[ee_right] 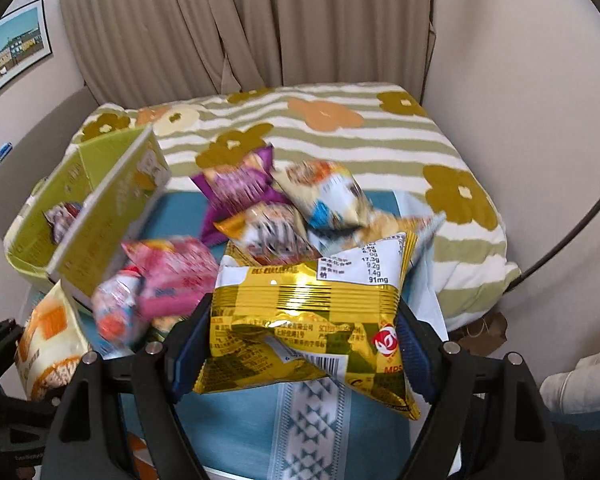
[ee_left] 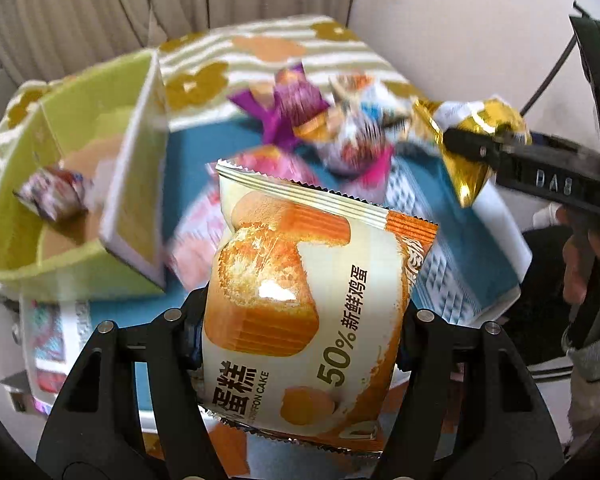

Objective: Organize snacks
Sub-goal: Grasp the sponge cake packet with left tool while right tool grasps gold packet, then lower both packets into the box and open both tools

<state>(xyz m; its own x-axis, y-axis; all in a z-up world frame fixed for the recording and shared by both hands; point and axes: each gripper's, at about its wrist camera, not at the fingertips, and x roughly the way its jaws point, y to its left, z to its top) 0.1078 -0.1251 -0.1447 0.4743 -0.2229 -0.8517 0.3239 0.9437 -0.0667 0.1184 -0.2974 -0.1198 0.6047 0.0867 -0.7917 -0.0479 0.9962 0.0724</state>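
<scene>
Both packets lifted clear of the snack pile. Left hand-held gripper clamped part-open on a cream-and-orange plastic chiffon cake packet; right hand-held gripper likewise pinches a crinkled gold foil snack bag. Open lime-green cardboard box sits left of the pile on the bed. Likely next: carry both to the box, 1 at a time.

We look steeply down from close above the bed, both wrist views facing the curtain; both share the green box left of the snack heap.
</scene>
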